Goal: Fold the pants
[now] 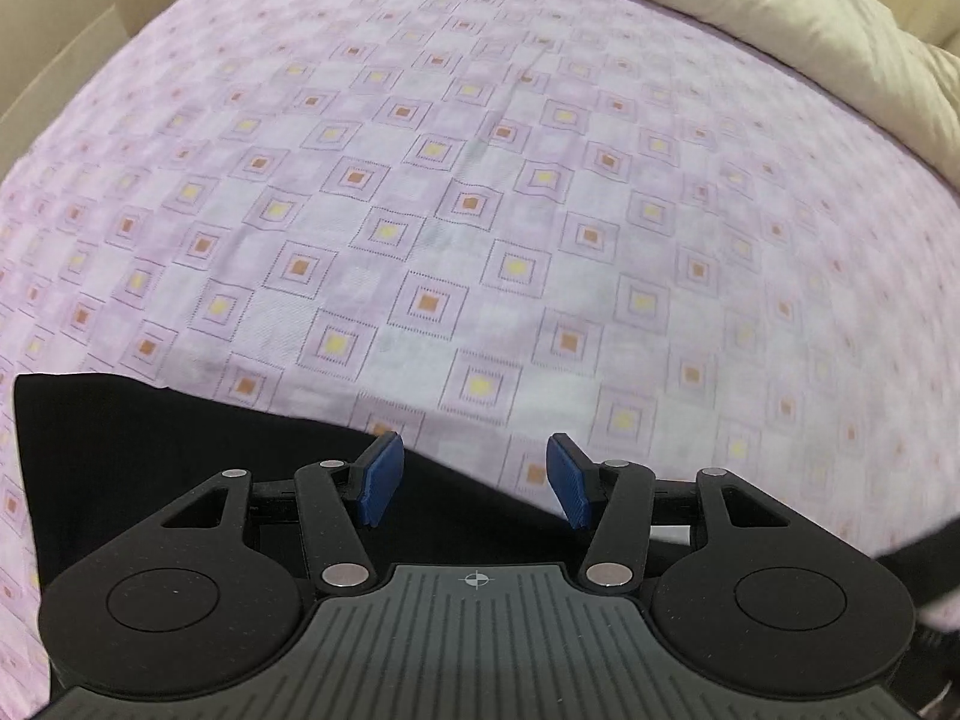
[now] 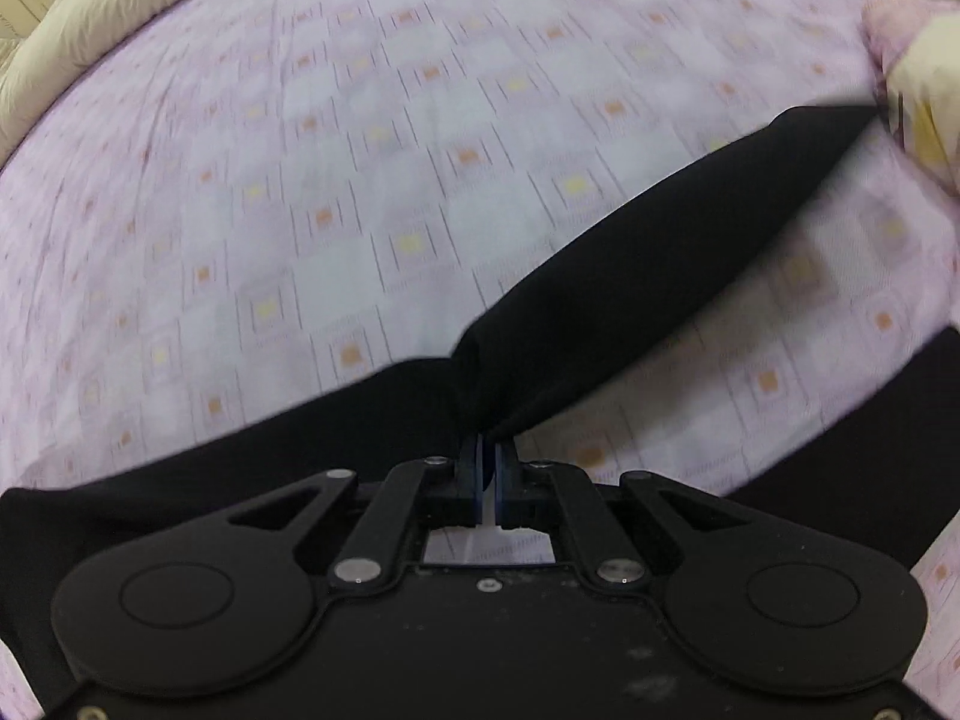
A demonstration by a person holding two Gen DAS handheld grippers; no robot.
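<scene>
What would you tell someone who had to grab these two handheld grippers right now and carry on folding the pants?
Right gripper: shut on a bunch of the black pants, pulling the cloth up off the bedsheet.
Left gripper: open, holding nothing, with its fingers above the edge of the pants.
The pants lie along the near side of the bed, one leg stretching away to the right. A cream quilt is heaped at the far side.
Done: no finished fold is visible.
Left: probably grip the near edge with the left gripper, then carry the cloth over and flatten it.
</scene>
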